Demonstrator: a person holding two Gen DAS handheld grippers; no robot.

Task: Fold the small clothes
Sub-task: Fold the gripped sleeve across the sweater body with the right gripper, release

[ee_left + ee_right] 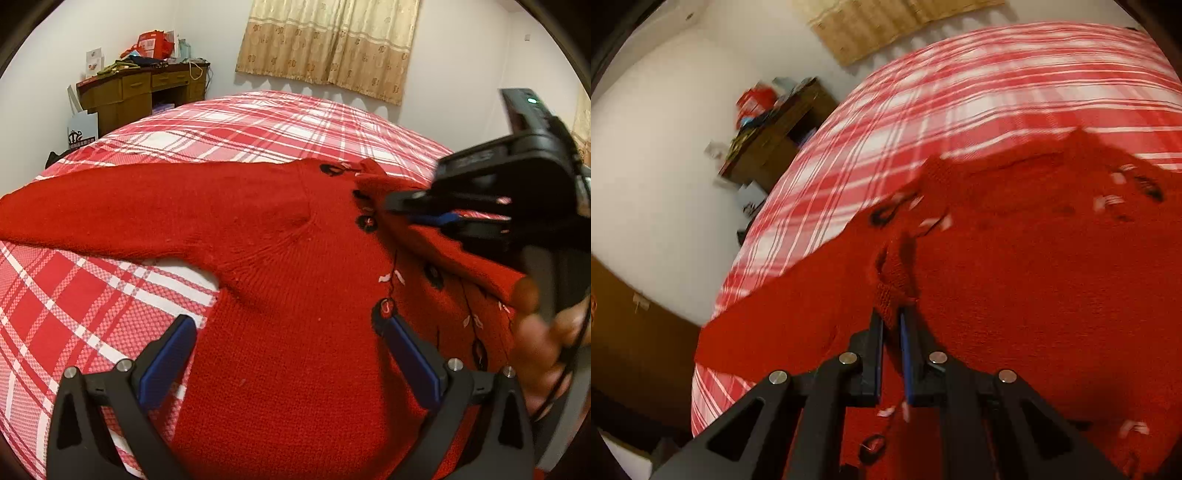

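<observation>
The right gripper (891,314) has its jaws nearly together, pinching a fold of the red sweater (288,266), a sleeve drawn across the body. The left gripper (291,325) hangs with jaws spread wide over the sweater's near hem, gripping nothing. The sweater lies flat on the plaid bed (240,122), its other sleeve stretched left. A cluttered desk (140,92) stands far left.

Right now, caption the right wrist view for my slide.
Right gripper, jaws shut on the red sweater's sleeve, carrying it over the plaid bed.
</observation>
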